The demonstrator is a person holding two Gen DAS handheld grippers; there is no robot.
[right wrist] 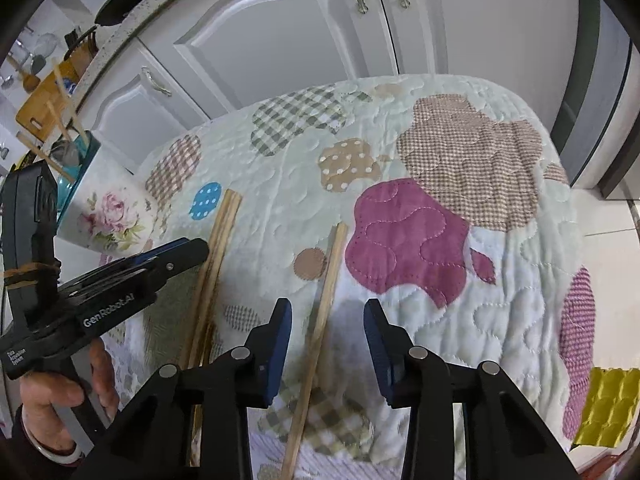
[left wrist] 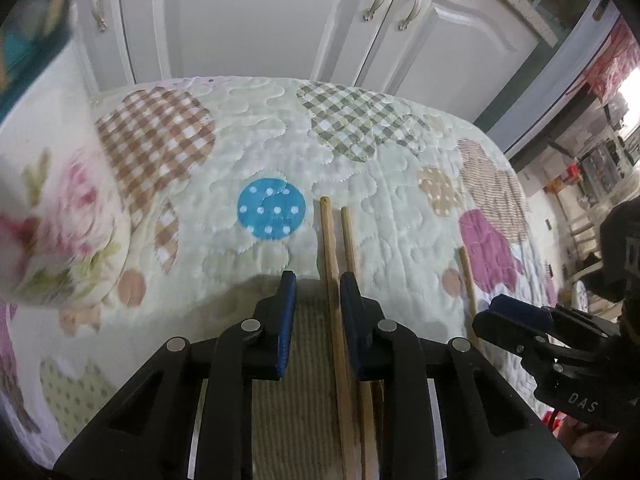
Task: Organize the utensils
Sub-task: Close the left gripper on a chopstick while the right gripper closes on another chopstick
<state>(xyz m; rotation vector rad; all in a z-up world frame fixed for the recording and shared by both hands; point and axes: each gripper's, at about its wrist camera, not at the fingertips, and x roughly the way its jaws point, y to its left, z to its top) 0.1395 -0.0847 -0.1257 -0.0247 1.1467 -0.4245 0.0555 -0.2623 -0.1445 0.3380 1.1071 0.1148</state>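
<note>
Two wooden chopsticks [left wrist: 332, 264] lie side by side on the patchwork quilt [left wrist: 256, 152], pointing away from me. My left gripper [left wrist: 318, 280] straddles them; its right pad is against the right stick and a gap remains at the left pad, so it is open. A third chopstick [right wrist: 326, 300] lies alone between the fingers of my right gripper [right wrist: 326, 308], open with space on both sides. The single chopstick [left wrist: 466, 280] also shows beside the right gripper [left wrist: 500, 308] in the left wrist view. The pair of chopsticks [right wrist: 216, 256] runs under the left gripper [right wrist: 192, 250].
A floral cup [right wrist: 112, 216] with a teal inside holds several sticks at the left; the same cup [left wrist: 60, 232] is blurred close by. White cabinet doors [left wrist: 260, 20] stand behind the quilted table. A yellow cloth [right wrist: 608, 404] lies at the right edge. A person's hand [right wrist: 60, 392] holds the left gripper.
</note>
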